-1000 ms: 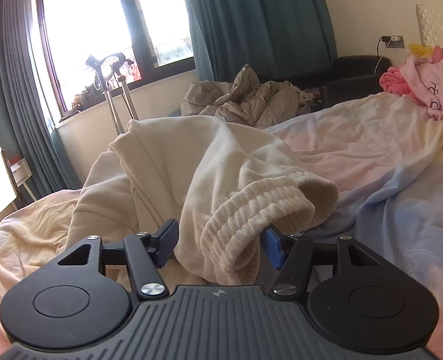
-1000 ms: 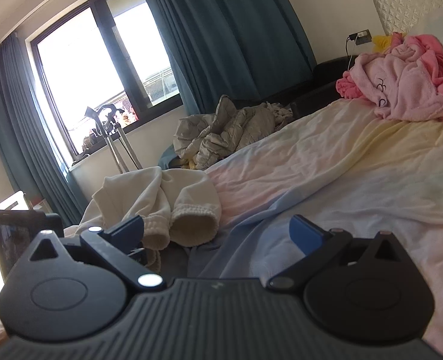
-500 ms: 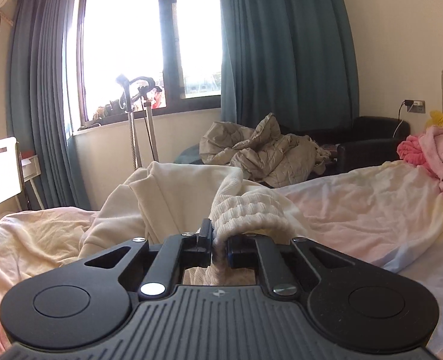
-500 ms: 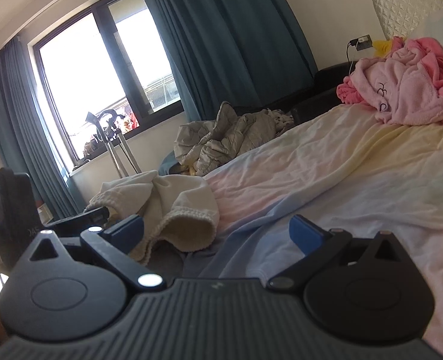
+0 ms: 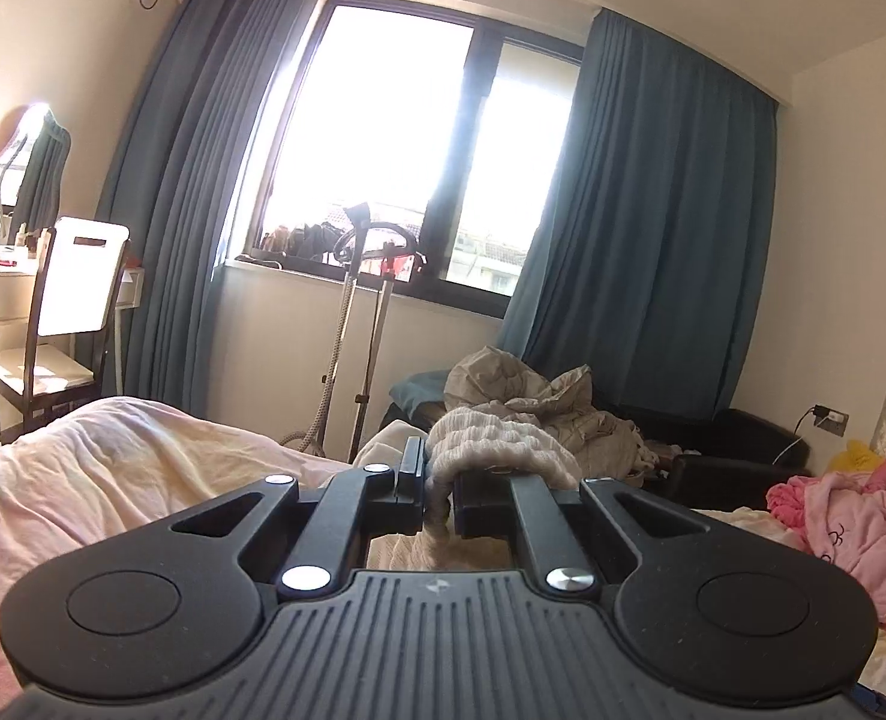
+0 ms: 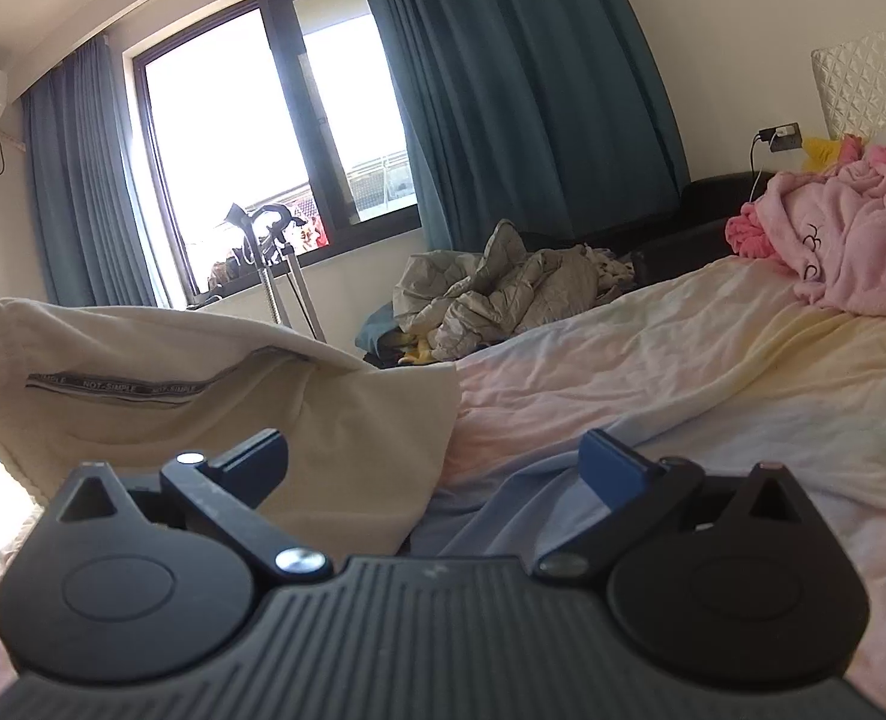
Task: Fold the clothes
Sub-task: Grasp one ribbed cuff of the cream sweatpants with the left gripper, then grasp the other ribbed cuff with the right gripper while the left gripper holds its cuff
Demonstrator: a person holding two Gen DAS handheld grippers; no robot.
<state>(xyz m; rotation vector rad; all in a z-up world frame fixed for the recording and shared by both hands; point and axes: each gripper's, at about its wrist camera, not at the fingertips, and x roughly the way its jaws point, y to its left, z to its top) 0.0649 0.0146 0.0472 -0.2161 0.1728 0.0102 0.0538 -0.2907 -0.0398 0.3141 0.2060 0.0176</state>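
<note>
A cream sweater with ribbed cuffs is the garment in hand. My left gripper [image 5: 440,489] is shut on its ribbed cuff [image 5: 490,438] and holds it up above the bed. In the right wrist view the sweater [image 6: 203,402] hangs spread at the left, with its inner neck label showing. My right gripper [image 6: 437,462] is open and empty, low over the bed sheet [image 6: 682,372], with its left finger in front of the sweater's lower edge.
A pink garment [image 6: 844,252] lies at the bed's far right. A grey quilt [image 6: 502,288] is heaped on a dark sofa [image 5: 736,450] beyond the bed. A garment steamer stand [image 5: 359,330] is by the window. A chair [image 5: 65,324] stands at left.
My left gripper has shut on the ribbed cuff and lifted it. The sweater has risen off the bed and opened out. My right gripper stays open.
</note>
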